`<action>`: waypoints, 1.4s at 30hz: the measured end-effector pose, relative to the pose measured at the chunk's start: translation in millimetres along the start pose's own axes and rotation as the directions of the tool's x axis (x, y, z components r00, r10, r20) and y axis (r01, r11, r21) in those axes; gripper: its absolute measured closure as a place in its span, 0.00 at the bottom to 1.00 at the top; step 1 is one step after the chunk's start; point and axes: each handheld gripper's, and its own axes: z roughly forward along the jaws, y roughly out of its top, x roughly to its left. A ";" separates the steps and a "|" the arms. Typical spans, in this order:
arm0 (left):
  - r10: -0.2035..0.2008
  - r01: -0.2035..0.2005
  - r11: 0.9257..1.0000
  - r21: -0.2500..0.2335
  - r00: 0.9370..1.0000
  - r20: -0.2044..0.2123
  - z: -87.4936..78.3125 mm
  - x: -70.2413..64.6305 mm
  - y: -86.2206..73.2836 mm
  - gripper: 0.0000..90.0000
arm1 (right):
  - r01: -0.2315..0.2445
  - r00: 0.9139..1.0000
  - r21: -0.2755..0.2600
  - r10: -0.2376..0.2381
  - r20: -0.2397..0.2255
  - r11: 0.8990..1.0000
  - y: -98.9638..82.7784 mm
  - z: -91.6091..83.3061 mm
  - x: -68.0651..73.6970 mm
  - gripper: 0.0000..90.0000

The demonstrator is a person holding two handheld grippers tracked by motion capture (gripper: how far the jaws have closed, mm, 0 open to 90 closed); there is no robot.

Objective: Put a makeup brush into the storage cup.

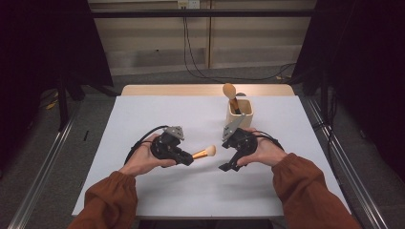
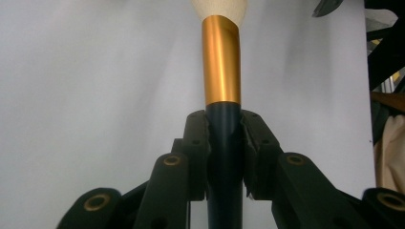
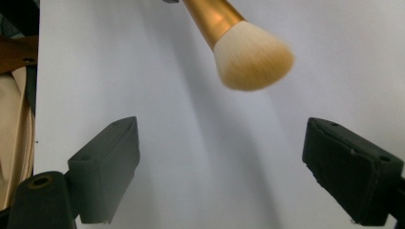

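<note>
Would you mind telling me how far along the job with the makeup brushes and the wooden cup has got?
Done: one brush already stands in the wooden cup at the back of the white table. In hand: the left tongs are shut on the dark handle of a second brush, held level with its bristles toward the right tongs, which are open with nothing between them. Left, probably: getting that brush into the cup.

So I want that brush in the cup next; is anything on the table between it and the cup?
Nothing visible lies between the brush and the cup, though another brush already stands inside.
</note>
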 end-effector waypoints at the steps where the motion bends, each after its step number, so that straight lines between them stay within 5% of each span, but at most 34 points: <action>1: 0.001 -0.001 1.000 -0.002 1.000 0.006 -1.1 0.7 -1.3 0.83 | -0.002 1.000 -0.005 0.002 0.001 1.000 -1.6 -1.1 0.0 0.13; 9: -0.020 0.018 0.999 -0.041 0.999 -0.035 -7.3 0.6 -10.5 0.83 | -0.051 0.998 -0.059 0.052 0.019 0.997 -14.4 -10.0 -1.5 0.11; 13: -0.023 0.022 0.997 -0.081 1.000 -0.015 -6.8 -2.0 -16.1 0.83 | -0.071 0.997 -0.074 0.073 0.034 0.995 -20.5 -11.4 -2.1 0.10; 26: -0.099 0.084 0.972 -0.218 0.994 -0.057 -14.2 -3.3 -34.7 0.83 | -0.146 0.987 -0.166 0.156 0.046 0.975 -41.7 -15.6 10.0 0.09; 29: -0.105 0.090 0.964 -0.250 0.993 -0.050 -16.0 -4.9 -37.2 0.83 | -0.158 0.981 -0.219 0.179 0.076 0.963 -44.8 -15.4 13.2 0.17; 36: -0.103 0.082 0.954 -0.289 0.993 -0.057 -14.5 -10.0 -38.7 0.83 | -0.167 0.972 -0.284 0.206 0.115 0.944 -51.3 -9.5 18.3 0.09; 42: -0.103 0.081 0.933 -0.350 0.994 -0.045 -11.9 -13.2 -39.5 0.83 | -0.185 0.965 -0.382 0.241 0.105 0.905 -52.8 -5.8 27.1 0.05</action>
